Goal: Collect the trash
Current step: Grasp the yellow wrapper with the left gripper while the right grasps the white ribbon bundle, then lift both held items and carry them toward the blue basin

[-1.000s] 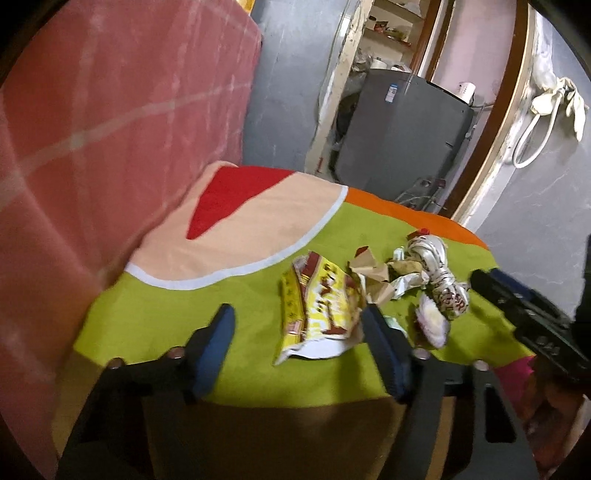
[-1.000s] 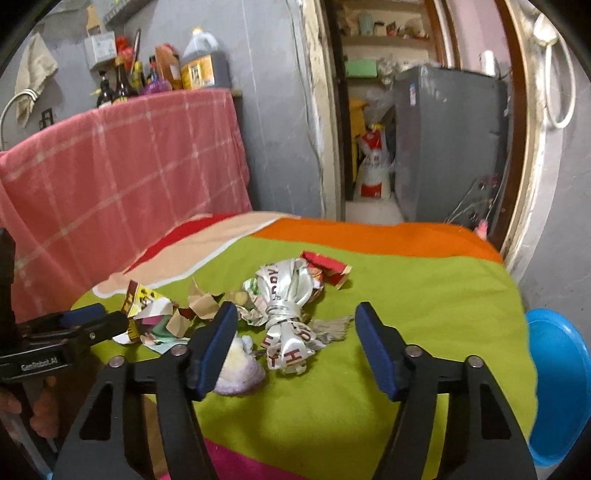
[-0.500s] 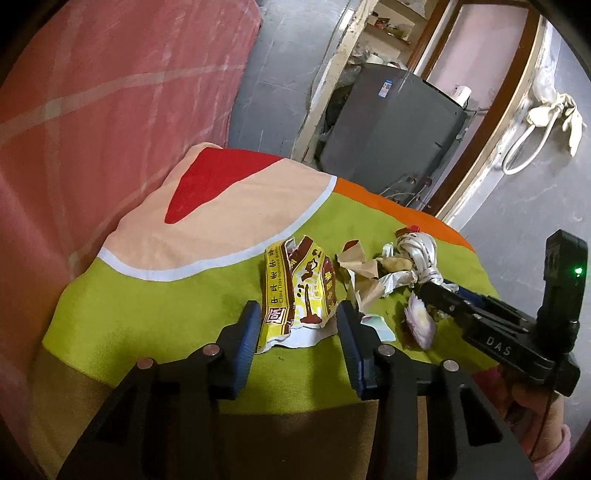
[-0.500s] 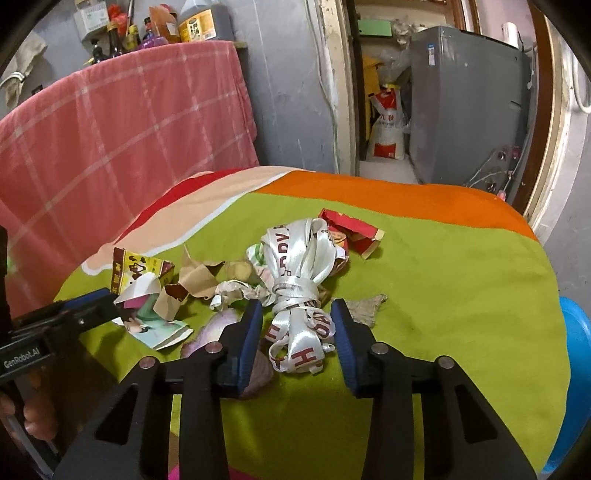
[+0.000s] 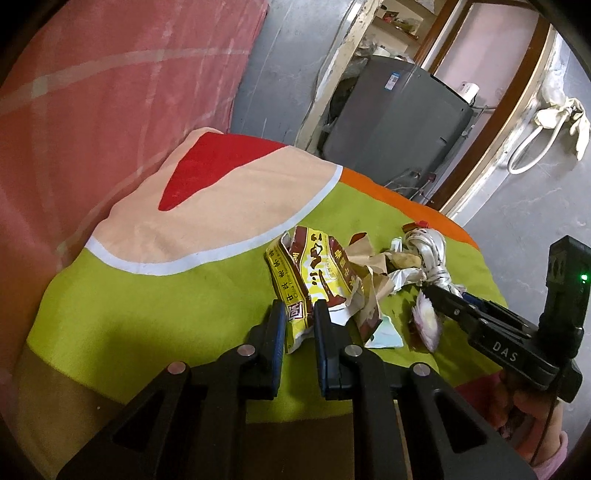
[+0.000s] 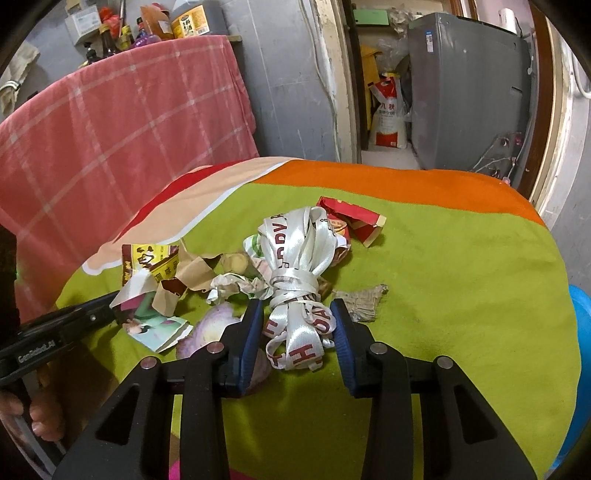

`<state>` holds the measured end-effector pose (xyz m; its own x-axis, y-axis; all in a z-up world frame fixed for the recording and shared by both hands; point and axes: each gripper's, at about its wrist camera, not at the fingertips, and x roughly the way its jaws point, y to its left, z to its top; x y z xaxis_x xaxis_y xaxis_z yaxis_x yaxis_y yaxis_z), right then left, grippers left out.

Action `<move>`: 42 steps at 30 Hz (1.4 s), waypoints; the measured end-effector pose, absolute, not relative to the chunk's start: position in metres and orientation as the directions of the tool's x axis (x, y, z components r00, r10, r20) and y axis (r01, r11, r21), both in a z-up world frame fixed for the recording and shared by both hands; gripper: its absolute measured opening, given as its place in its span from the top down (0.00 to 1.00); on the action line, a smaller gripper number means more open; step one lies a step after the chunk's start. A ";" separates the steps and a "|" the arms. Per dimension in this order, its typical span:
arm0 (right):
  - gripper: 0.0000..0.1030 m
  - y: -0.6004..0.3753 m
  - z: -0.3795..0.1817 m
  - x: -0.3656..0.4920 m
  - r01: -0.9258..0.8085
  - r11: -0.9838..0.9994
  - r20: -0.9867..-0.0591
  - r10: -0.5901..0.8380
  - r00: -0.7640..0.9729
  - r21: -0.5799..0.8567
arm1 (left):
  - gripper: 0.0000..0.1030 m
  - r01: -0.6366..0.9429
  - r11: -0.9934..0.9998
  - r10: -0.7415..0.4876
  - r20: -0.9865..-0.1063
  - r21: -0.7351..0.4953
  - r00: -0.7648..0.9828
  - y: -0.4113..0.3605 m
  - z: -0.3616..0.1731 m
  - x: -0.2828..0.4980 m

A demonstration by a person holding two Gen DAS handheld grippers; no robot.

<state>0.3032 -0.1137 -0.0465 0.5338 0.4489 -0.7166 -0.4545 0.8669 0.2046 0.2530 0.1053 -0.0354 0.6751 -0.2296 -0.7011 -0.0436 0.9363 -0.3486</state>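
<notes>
In the left wrist view, the left gripper (image 5: 298, 312) sits low in the centre of the frame, its blue-padded jaws clenched on the near end of a crumpled yellow and maroon snack wrapper (image 5: 314, 278) that lies on the lime-green part of a multicoloured cloth (image 5: 147, 314). To the right of the wrapper lie torn brown paper scraps (image 5: 373, 273), and a pale purple-white onion piece (image 5: 427, 321) sits at the right of the frame beside the other gripper's fingers. In the right wrist view, the right gripper (image 6: 297, 325) is at lower centre, its jaws narrowed around the lower end of a bundled white satin ribbon with red lettering (image 6: 299, 280), both pads touching or nearly touching the ribbon's sides; whether they grip it firmly cannot be told. A red crushed carton (image 6: 354, 219) lies just beyond the ribbon, and a grey rag scrap (image 6: 360, 301) just to its right. At the right edge of this frame a blue plastic container (image 6: 580, 332) shows only its rim, its contents hidden. At upper left, bottles (image 6: 147, 26) stand on a shelf above a pink checked cloth (image 6: 129, 122).
</notes>
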 end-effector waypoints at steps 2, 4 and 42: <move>0.74 -0.114 -0.048 0.304 -0.457 0.866 -0.719 0.449 0.530 0.203 | 0.88 -0.046 0.937 -0.226 -0.705 -0.345 0.672 0.104 -0.035 0.255; 0.78 -0.113 -0.046 0.302 -0.459 0.865 -0.712 0.451 0.538 0.201 | 0.89 -0.046 0.941 -0.217 -0.705 -0.335 0.675 0.102 -0.035 0.255; 0.85 -0.260 0.036 0.177 -0.289 0.946 -0.260 0.319 0.911 0.150 | 0.92 0.222 0.948 -0.296 -0.369 -0.229 0.881 -0.064 0.043 0.209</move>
